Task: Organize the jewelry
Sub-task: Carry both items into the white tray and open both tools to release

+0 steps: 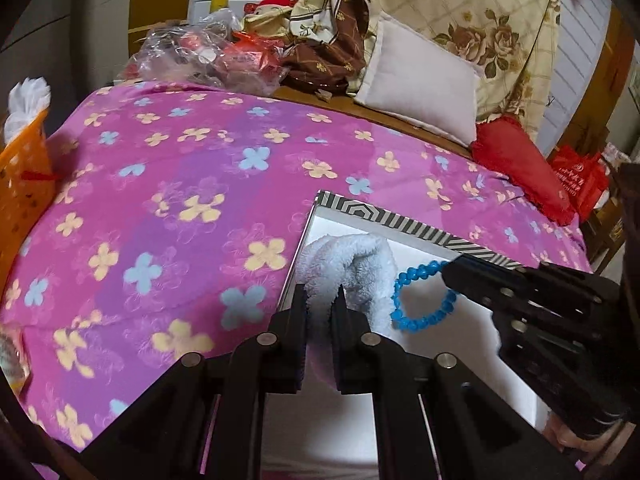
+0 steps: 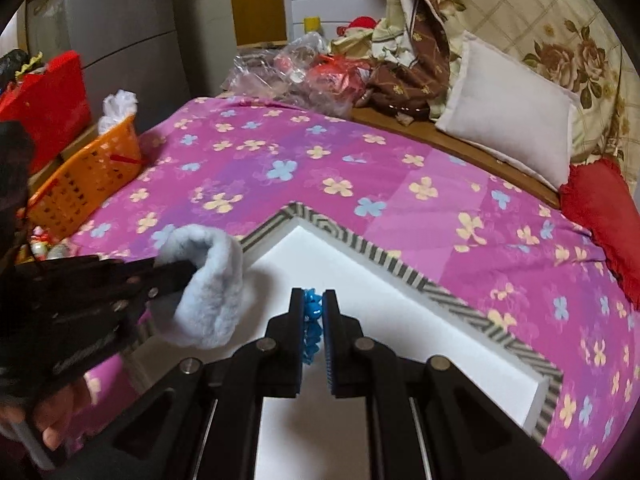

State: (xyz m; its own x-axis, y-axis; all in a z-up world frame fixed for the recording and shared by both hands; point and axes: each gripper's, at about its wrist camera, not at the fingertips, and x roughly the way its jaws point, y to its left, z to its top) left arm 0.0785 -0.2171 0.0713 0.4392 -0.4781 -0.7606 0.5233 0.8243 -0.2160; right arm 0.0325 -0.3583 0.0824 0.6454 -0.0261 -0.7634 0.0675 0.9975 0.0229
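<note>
Bracelet (image 1: 420, 300), blue and beaded, is pinched by the right claw (image 2: 313, 312) and hangs as a loop below its tips, over the white box (image 2: 384, 296). It is judged light, bendy and bumpy, so a pinch across the beads is best. The fluffy blue band (image 2: 212, 280) is squeezed in the left claw (image 1: 323, 308), beside it.

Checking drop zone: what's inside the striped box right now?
The striped box shows a bare white floor. The blue bead bracelet and fluffy blue scrunchie hang over it, clamped by the right gripper and left gripper. The near part of the floor is hidden behind the grippers.
</note>
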